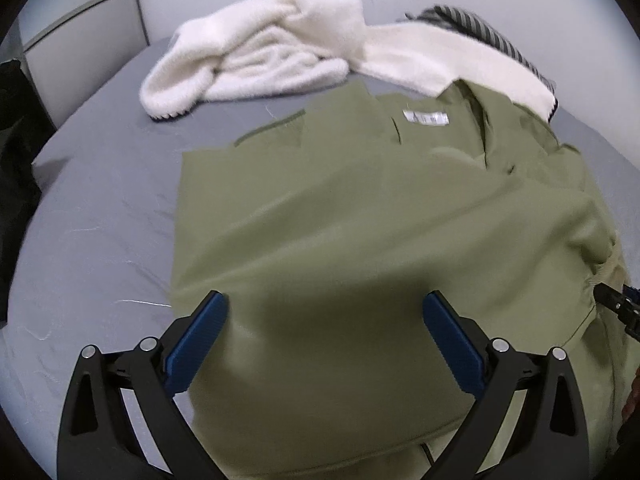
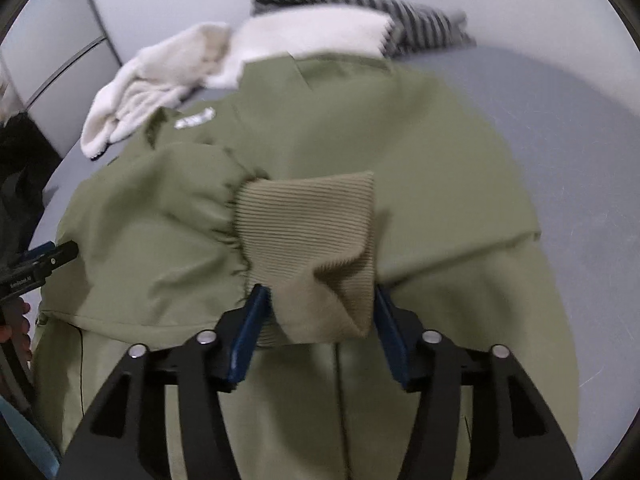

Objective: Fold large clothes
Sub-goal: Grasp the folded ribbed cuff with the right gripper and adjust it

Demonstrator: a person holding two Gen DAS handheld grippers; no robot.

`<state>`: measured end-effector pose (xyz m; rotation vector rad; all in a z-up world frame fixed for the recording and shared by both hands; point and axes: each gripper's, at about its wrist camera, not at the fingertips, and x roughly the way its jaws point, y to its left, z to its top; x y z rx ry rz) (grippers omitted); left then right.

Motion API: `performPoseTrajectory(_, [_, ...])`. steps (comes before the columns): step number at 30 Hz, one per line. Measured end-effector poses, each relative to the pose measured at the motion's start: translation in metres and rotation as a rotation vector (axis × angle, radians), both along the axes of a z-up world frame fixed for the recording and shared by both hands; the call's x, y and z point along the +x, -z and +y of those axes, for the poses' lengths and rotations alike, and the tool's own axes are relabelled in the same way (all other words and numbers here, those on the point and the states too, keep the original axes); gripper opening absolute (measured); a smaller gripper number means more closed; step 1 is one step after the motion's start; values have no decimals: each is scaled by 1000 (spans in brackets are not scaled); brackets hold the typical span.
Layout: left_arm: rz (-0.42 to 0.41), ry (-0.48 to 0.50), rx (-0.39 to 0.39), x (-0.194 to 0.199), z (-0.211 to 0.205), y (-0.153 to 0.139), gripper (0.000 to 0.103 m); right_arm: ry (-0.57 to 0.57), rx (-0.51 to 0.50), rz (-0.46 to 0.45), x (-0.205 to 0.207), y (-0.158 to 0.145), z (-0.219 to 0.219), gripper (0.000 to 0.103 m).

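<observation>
Sleeve fold-in on green jacket (image 1: pixel 340 216), mid-bed, centre of both views.

R tool (image 2: pixel 318 312): pads part-open, cuff (image 2: pixel 308 220) lying between them; left pad looks to touch the rib, right pad doubtful, so no firm grip by my read. L tool (image 1: pixel 326 320): wide, over hem, holding nothing. Advice: lay cuff flat across chest, smooth gathers w/ L tool, keep clear of white sweater (image 1: pixel 248 60) upper left & striped top (image 2: pixel 360 4) at top.

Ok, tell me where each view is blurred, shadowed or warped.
Left wrist view: dark shadow on the green jacket between the fingers of the left claw, fisheye bending the bed edge. Right wrist view: striped garment smeared by motion blur, ribbed cuff fairly sharp.
</observation>
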<state>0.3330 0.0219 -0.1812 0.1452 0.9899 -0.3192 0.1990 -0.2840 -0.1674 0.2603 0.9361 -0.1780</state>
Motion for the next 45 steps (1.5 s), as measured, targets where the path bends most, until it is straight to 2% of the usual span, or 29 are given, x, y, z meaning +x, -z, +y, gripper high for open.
performPoseTrajectory(3, [39, 20, 41, 4, -8, 21, 97, 3, 14, 3, -3, 5, -8, 67])
performPoseTrajectory(6, [32, 23, 44, 5, -9, 28, 98, -19, 17, -13, -8, -3, -10, 71])
performPoseTrajectory(11, [14, 9, 23, 2, -5, 21, 97, -24, 69, -81, -16, -29, -29, 71])
performPoseTrajectory(16, [-1, 2, -6, -6, -5, 16, 97, -28, 135, -109, -2, -36, -46, 71])
performPoseTrajectory(19, [-5, 5, -8, -11, -7, 15, 97, -59, 134, -97, 10, -32, -40, 64])
performPoseTrajectory(20, [-5, 7, -6, -12, -7, 15, 97, -75, 134, -84, 15, -29, -37, 57])
performPoseTrajectory(22, [-2, 10, -6, -13, -7, 14, 97, -95, 129, -70, 23, -25, -33, 39])
performPoseTrajectory(23, [-1, 10, -7, -13, -7, 14, 97, -107, 124, -55, 27, -21, -30, 28])
performPoseTrajectory(24, [1, 9, -7, -13, -7, 14, 97, -109, 110, -42, 29, -19, -29, 12])
performPoseTrajectory(27, [-3, 2, -11, -12, -6, 13, 97, -126, 84, -28, 36, -15, -25, 9])
performPoseTrajectory(30, [-2, -27, -29, -10, -4, 12, 97, -138, -13, -42, 45, -31, -18, 9])
performPoseTrajectory(34, [-29, -50, -49, -8, -3, 6, 97, -108, -75, -70, 54, -58, -27, 9])
performPoseTrajectory(36, [-30, -47, -41, -6, -5, 8, 97, -89, -97, -61, 57, -61, -35, 9])
performPoseTrajectory(39, [-5, -26, -20, -1, -10, 19, 97, -93, -105, -25, 65, -48, -42, 9])
performPoseTrajectory(41, [-7, -8, -5, -1, -12, 25, 97, -104, -124, 24, 73, -27, -42, 10])
performPoseTrajectory(45, [-18, 8, -29, -1, -8, 30, 98, -101, -125, 60, 78, -2, -43, 12])
